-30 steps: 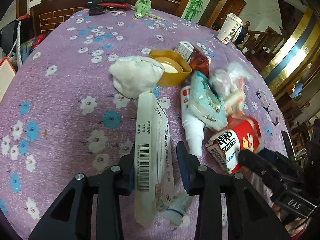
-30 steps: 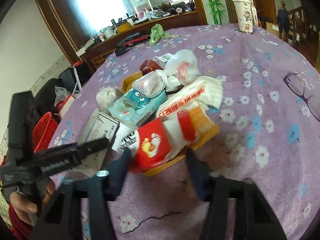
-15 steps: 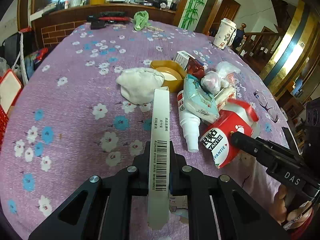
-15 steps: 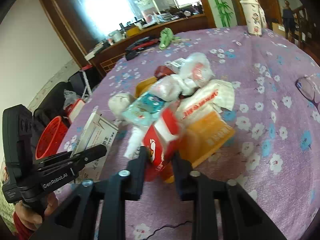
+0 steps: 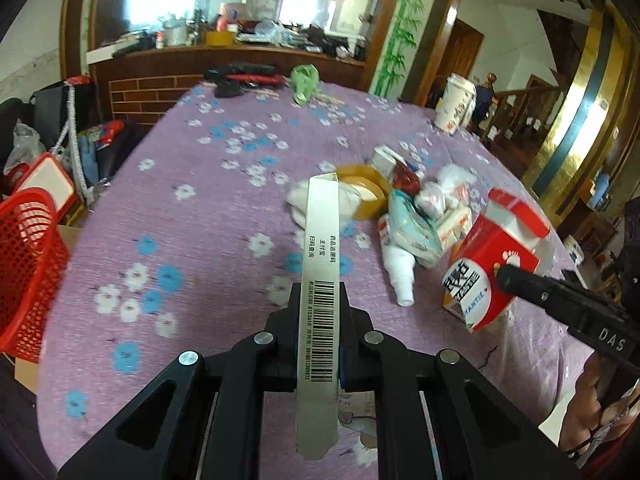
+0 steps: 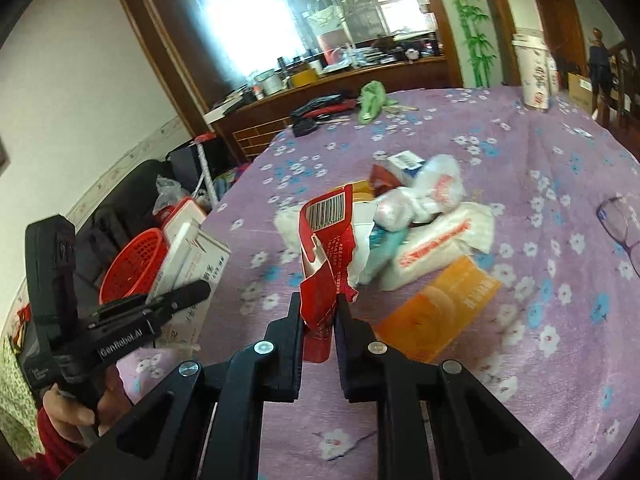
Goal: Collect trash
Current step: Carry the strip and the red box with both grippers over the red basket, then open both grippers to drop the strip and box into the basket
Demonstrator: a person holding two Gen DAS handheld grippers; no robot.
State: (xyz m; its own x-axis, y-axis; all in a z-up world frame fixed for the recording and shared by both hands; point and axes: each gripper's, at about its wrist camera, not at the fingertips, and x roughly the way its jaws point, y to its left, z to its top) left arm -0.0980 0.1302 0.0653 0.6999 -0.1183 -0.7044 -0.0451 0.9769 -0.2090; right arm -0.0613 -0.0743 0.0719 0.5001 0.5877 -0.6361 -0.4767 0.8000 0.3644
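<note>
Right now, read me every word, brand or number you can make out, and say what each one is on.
"DAS": right gripper.
"GenRobot.AI": left gripper.
"YANTIE": red box.
Barcode digits and Chinese print on white box: too small.
Red Chinese print on white packet: blurred.
Paper cup print: blurred.

White carton (image 5: 322, 264) and red box (image 6: 326, 264), seemingly lifted

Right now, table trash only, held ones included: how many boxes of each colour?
White: 2 (long box in left gripper; small box)
Red: 1 (red box in right gripper)
Orange: 1 (orange box, lying flat)
Total: 4
</note>
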